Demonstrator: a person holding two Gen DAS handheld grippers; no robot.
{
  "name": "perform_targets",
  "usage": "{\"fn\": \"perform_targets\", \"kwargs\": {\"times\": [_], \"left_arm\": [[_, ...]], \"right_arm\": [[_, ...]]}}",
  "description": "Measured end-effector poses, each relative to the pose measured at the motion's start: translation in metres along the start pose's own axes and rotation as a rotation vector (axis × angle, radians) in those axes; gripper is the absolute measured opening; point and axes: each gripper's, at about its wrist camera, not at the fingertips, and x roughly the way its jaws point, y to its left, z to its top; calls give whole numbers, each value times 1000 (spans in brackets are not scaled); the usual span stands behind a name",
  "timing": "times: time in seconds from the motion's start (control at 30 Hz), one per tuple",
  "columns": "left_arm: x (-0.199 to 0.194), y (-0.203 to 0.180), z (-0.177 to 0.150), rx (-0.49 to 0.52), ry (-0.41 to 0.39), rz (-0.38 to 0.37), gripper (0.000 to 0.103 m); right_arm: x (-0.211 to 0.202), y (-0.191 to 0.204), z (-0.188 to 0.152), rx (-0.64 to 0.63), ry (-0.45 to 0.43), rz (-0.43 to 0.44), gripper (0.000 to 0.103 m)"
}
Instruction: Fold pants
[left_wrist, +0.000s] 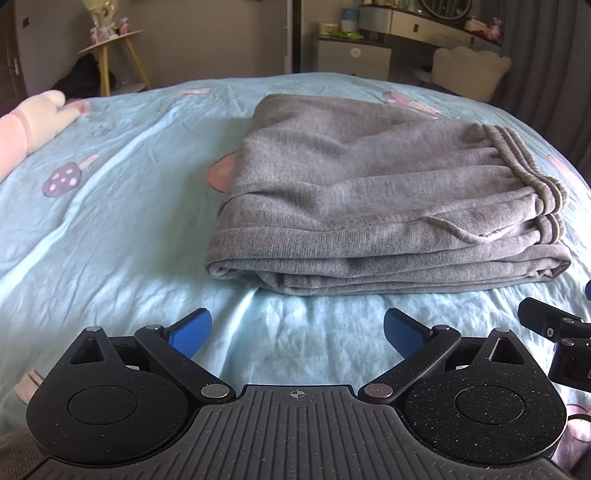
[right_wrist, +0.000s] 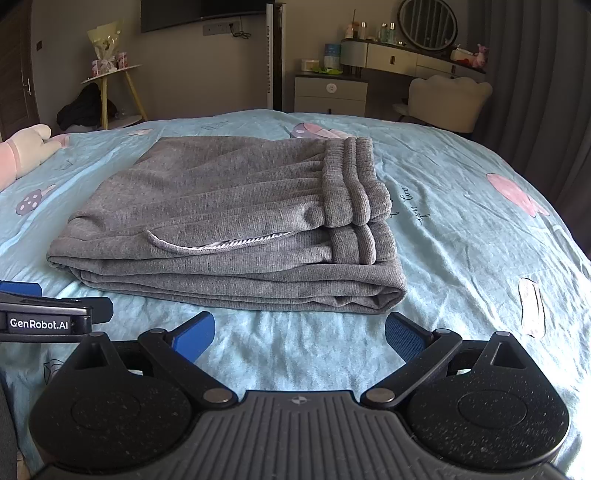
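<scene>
we are looking at the grey pants (right_wrist: 229, 221) lying in a compact, layered stack in the middle of the blue bedspread (right_wrist: 480, 236), waistband on top, so the folding is looking essentially done to us. we are holding the left gripper (left_wrist: 297, 332) and the right gripper (right_wrist: 300, 334) just short of the stack's near edge, both with jaws spread wide and gripping nothing.

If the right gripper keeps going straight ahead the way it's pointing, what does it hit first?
Probably the near folded edge of the gray pants, after a bare strip of blue bedsheet. The right gripper is open; its height is unclear.
</scene>
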Motion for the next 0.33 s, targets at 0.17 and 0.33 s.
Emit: {"fn": "perform_targets", "kwargs": {"times": [0.17,0.33], "left_arm": [[0,-4,-1,27,4,18,102],[2,-6,-1,38,19,40,102]], "right_arm": [[0,-1,0,3,-1,2,99],[0,-1,0,5,-2,4,99]]}}
